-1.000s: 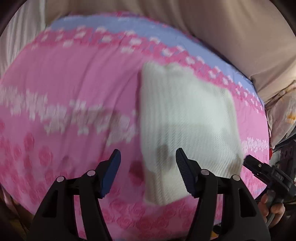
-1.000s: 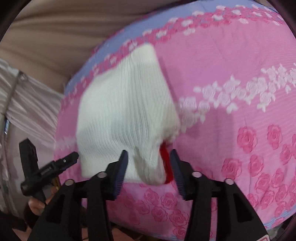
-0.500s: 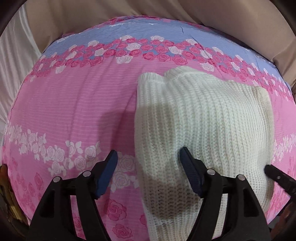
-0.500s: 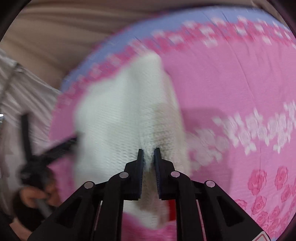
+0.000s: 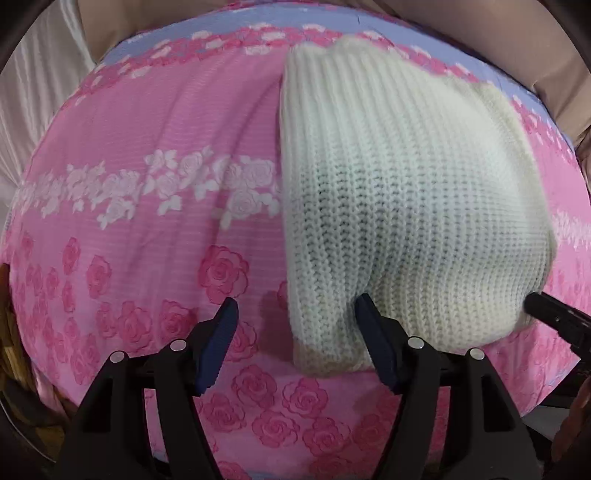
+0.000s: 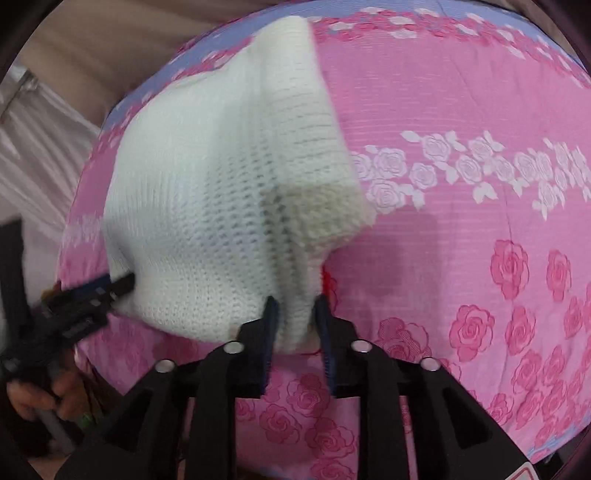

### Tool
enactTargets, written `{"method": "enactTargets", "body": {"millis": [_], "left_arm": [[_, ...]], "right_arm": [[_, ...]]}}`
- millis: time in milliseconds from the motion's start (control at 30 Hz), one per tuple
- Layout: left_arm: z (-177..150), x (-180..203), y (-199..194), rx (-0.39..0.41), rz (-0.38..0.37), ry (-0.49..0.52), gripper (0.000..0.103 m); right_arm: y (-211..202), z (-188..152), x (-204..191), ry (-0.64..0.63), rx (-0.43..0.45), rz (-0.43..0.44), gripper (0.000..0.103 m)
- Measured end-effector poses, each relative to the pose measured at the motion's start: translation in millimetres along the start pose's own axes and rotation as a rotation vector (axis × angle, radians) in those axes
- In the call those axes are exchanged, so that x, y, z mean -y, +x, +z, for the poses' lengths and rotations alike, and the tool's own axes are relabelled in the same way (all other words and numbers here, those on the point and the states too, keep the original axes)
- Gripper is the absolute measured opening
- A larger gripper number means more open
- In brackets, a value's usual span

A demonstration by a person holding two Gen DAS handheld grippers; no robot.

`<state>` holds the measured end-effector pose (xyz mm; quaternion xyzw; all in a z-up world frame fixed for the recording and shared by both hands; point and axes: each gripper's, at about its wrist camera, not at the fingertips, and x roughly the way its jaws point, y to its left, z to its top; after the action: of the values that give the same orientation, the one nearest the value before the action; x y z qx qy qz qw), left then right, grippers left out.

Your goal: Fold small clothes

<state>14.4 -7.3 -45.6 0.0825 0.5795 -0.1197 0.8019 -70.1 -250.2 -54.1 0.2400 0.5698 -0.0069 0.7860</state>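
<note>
A white knitted garment (image 5: 406, 192) lies folded on a pink rose-print blanket (image 5: 147, 122). My left gripper (image 5: 297, 332) hangs over its near left corner, which sits between the closing jaws. The right fingertip (image 5: 369, 325) touches the knit; the left one stands apart on the blanket side. My right gripper (image 6: 295, 321) pinches a raised fold of the garment (image 6: 207, 184) at its near edge, the jaws opening slightly while fabric fills the gap. A bit of red (image 6: 325, 277) peeks from under that edge. Each gripper's tip shows at the garment's side in the other view.
The blanket (image 6: 461, 92) has a blue strip (image 5: 332, 18) along its far edge, with beige fabric (image 6: 92, 48) beyond. Pale pleated cloth (image 5: 26, 92) hangs at one side. A hand (image 6: 33, 398) holds the left gripper low beside the blanket's near edge.
Both grippers came down closer to the garment. The right jaws went from open to pinched on a fold, then widened a little. The left jaws stayed wide and now straddle the near corner.
</note>
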Motion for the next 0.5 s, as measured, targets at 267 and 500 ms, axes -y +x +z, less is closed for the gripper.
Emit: {"method": "enactTargets", "body": {"millis": [267,500], "left_arm": [[-1,28,-48,0.164,0.047,-0.003,0.078],[-15,48,-55,0.212,0.106,0.012,0.085]], "right_arm": [[-58,-8,-13,0.002,0.205,-0.131,0.042],[-55,-26,-12,0.004,0.210,-0.212,0.054]]}}
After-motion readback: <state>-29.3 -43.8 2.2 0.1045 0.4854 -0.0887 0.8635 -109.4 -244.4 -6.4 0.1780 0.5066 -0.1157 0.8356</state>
